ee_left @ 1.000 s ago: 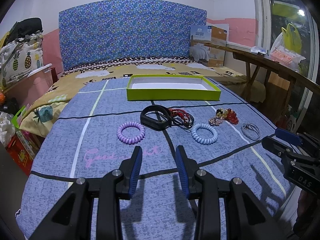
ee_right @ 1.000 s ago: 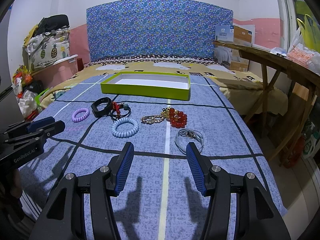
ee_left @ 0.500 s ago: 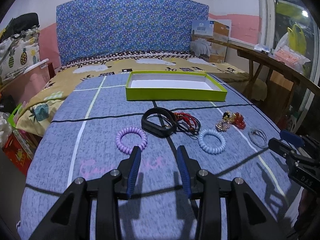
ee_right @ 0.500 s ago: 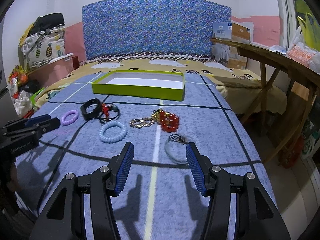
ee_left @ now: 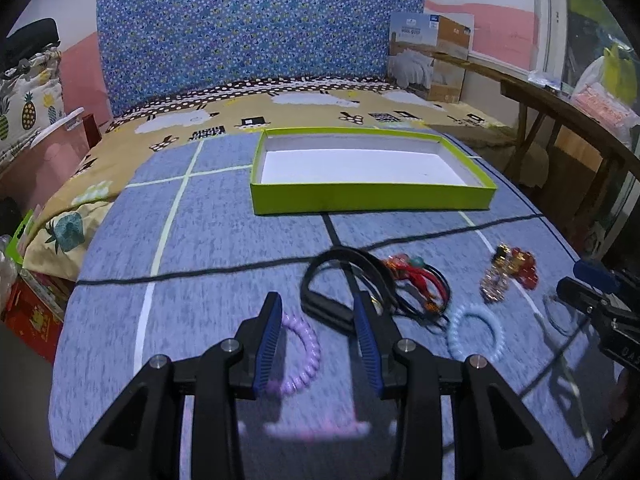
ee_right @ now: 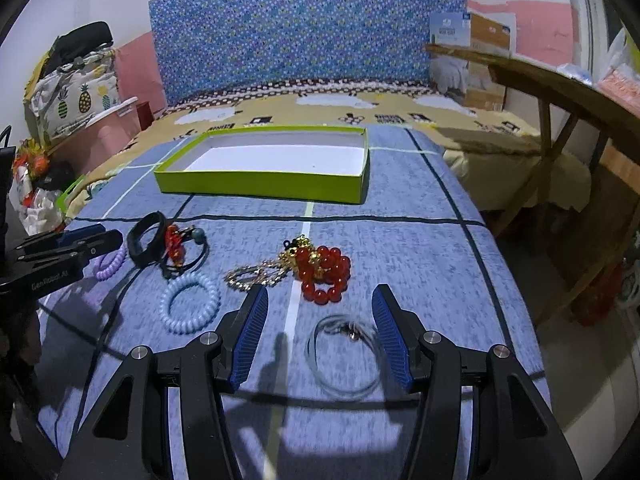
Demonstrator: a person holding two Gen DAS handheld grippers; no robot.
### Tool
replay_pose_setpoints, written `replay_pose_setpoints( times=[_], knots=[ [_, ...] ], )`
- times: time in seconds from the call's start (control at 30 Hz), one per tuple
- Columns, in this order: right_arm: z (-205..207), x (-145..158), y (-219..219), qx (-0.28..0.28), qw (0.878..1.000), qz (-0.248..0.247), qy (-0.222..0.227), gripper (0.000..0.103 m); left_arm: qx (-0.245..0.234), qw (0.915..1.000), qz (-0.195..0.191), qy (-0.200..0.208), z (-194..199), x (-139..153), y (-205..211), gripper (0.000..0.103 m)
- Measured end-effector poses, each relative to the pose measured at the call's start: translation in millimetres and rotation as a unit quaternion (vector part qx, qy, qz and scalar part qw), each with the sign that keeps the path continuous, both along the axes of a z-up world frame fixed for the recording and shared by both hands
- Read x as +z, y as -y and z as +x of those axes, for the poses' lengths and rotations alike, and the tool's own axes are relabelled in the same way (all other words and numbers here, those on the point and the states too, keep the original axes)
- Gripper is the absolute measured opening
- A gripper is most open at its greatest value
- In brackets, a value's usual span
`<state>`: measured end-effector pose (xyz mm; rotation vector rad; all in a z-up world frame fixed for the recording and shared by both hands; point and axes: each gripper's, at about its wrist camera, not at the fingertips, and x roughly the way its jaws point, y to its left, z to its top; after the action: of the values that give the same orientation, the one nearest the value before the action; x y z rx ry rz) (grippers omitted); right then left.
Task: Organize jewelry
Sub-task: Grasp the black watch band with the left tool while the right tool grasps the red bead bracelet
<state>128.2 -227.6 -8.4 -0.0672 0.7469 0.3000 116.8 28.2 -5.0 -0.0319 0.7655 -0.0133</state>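
Note:
Jewelry lies on a blue bedspread before an empty lime-green box (ee_left: 372, 197) (ee_right: 260, 186). My left gripper (ee_left: 318, 340) is open, its jaws either side of a purple coil bracelet (ee_left: 304, 354), with a black band (ee_left: 340, 284) just beyond. My right gripper (ee_right: 320, 338) is open over a thin silver necklace (ee_right: 346, 356). A red bead bracelet (ee_right: 326, 274), a gold chain (ee_right: 256, 274), a light-blue coil bracelet (ee_right: 190, 302) (ee_left: 476, 332) and red-and-black cords (ee_right: 180, 246) (ee_left: 416, 280) lie between them.
The bed's patterned headboard (ee_left: 256, 36) stands behind. A wooden table (ee_right: 560, 92) runs along the right side. Bags and a pineapple-print pillow (ee_right: 76, 96) sit left of the bed. The bed edge drops off at right (ee_right: 516, 320).
Both grippers moved forward and down toward the jewelry. The left now straddles the purple coil bracelet; the right now hovers over the silver necklace. Both stay open.

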Motion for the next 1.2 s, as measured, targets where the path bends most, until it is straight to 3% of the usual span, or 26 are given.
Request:
replay_pose_setpoints(
  times=[0.53, 0.6, 0.67, 0.7, 0.77, 0.97, 1.2],
  knots=[
    [58.8, -21.4, -5.4, 0.023, 0.996, 0.001, -0.085, 0.055, -0.015, 0.9983, -0.004, -0.057, 40.2, -18.5, 1.3, 0.039],
    [62.9, -23.4, -4.1, 0.024, 0.996, 0.006, -0.091, 0.055, -0.015, 0.9982, -0.003, -0.059, 41.7, -19.9, 1.6, 0.035],
    [65.1, -24.2, -4.5, 0.03, 0.995, 0.005, -0.092, 0.055, -0.016, 0.9983, 0.001, -0.057, 42.6, -18.8, 2.4, 0.021],
    [65.9, -24.2, -4.7, 0.032, 0.995, 0.004, -0.091, 0.055, -0.016, 0.9983, 0.003, -0.056, 42.6, -18.0, 2.5, 0.019],
    [67.2, -24.2, -5.3, 0.036, 0.995, 0.007, -0.093, 0.04, -0.017, 0.9984, 0.004, -0.053, 42.3, -17.5, 1.6, 0.015],
    [69.6, -23.1, -3.4, 0.033, 0.995, 0.007, -0.091, 0.023, -0.019, 0.9988, -0.004, -0.046, 39.7, -14.8, -2.1, 0.014],
    [65.2, -18.4, 1.8, 0.029, 0.996, 0.018, -0.085, 0.02, -0.019, 0.999, -0.013, -0.037, 32.7, -8.9, -6.9, 0.012]
  ],
)
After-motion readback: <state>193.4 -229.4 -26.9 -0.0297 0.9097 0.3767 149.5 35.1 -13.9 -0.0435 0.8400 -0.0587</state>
